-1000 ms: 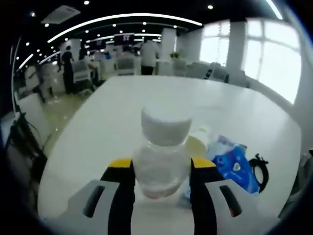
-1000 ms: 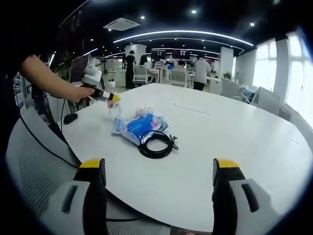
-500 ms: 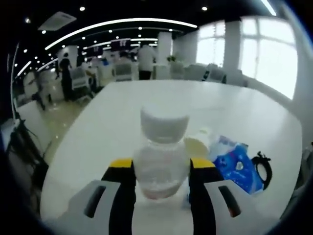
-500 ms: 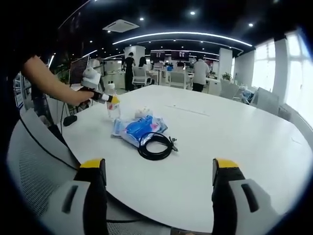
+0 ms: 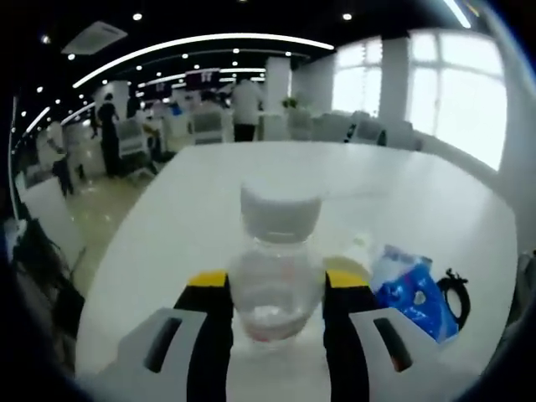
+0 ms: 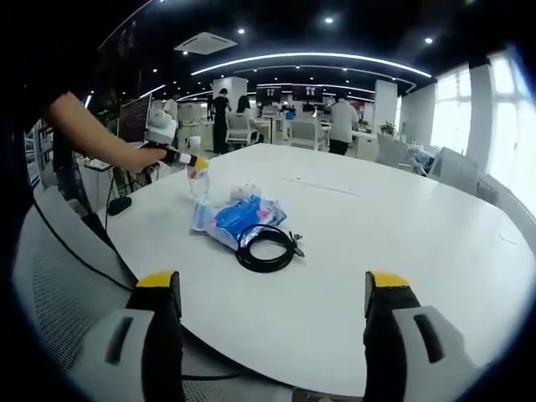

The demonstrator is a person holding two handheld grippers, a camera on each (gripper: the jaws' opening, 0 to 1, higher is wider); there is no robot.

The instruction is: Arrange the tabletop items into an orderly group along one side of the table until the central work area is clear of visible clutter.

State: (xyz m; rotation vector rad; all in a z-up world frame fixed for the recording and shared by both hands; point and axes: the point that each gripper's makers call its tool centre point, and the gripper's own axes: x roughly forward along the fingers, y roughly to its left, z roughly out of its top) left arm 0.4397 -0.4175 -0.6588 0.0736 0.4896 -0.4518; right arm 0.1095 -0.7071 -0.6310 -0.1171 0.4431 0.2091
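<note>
The left claw (image 5: 275, 289) grips a clear bottle (image 5: 276, 260) upright, the person's arm (image 6: 88, 134) stretched over the desk (image 6: 377, 218) edge, near the blue packet (image 6: 240, 215). The right claw (image 6: 272, 289) is open, low at the desk's near edge.

white table (image 6: 402, 226), blue packet (image 6: 240, 215), black cable (image 6: 268, 248)

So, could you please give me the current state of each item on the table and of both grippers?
Bottle: upright, white cap on, clamped between the left gripper's jaws.
Left gripper: shut on the bottle.
Right gripper: open, holding nothing, at the near table edge.
Blue packet: lying flat on the table.
Black cable: coiled, lying beside the blue packet.
Table: white, items grouped towards one side.
</note>
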